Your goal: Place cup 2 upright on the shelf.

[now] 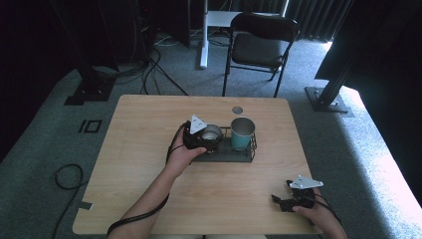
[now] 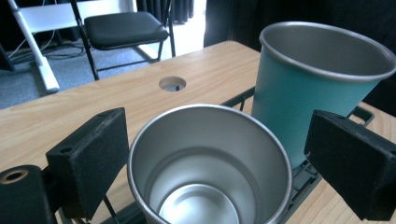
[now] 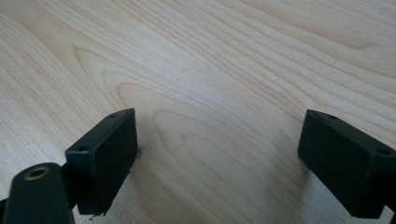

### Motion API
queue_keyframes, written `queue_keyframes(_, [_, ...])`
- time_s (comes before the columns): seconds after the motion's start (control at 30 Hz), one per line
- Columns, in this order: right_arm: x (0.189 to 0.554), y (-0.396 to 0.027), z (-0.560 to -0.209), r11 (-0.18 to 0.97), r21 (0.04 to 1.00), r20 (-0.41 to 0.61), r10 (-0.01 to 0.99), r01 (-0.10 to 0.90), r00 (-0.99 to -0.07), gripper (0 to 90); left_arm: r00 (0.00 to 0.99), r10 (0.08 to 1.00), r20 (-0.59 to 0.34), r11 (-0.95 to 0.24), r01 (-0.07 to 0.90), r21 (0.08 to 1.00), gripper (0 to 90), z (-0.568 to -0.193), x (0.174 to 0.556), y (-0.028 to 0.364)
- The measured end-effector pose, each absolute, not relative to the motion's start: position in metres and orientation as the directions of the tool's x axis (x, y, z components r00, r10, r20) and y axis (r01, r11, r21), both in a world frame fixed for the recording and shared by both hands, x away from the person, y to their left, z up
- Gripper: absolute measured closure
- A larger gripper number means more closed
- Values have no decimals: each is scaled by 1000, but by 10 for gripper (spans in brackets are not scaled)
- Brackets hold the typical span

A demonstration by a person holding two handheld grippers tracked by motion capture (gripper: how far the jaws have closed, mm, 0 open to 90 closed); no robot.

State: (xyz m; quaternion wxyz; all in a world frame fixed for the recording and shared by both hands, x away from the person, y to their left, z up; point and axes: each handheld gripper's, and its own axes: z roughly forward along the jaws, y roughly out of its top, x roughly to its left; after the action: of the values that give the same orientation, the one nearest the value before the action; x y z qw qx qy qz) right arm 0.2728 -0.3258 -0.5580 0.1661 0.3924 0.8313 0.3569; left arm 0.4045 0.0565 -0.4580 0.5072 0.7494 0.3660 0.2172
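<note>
Straddling the steel cup (image 2: 208,163) in the black wire rack (image 1: 226,152), just beside the teal cup (image 2: 308,88), the left gripper (image 2: 219,158) has its jaws spread. Closing squarely on the cup wall should avoid nudging the teal cup. The right gripper (image 3: 219,158) rests open on the table (image 3: 210,56).

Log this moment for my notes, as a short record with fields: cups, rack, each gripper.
steel cup: upright in the rack, between the left gripper's fingers, a gap showing on each side
teal cup: upright in the rack, beside the steel cup
rack: black wire, mid-table
left gripper: open, around the steel cup
right gripper: open, over bare table
</note>
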Motion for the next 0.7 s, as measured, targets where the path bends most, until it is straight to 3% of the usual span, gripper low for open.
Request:
queue_keyframes(0.13, [273, -326, -558, 437, 724, 4, 771, 534, -637, 116, 642, 766, -32, -223, 312, 923, 73, -453, 400, 62])
queue_keyframes(0.2, [273, -326, -558, 438, 724, 4, 771, 534, -637, 116, 653, 757, -24, -235, 306, 923, 21, -451, 398, 65])
queue_keyframes(0.7, [273, -325, -558, 435, 723, 3, 775, 536, -632, 113, 616, 788, -10, -232, 312, 921, 21, -450, 393, 94])
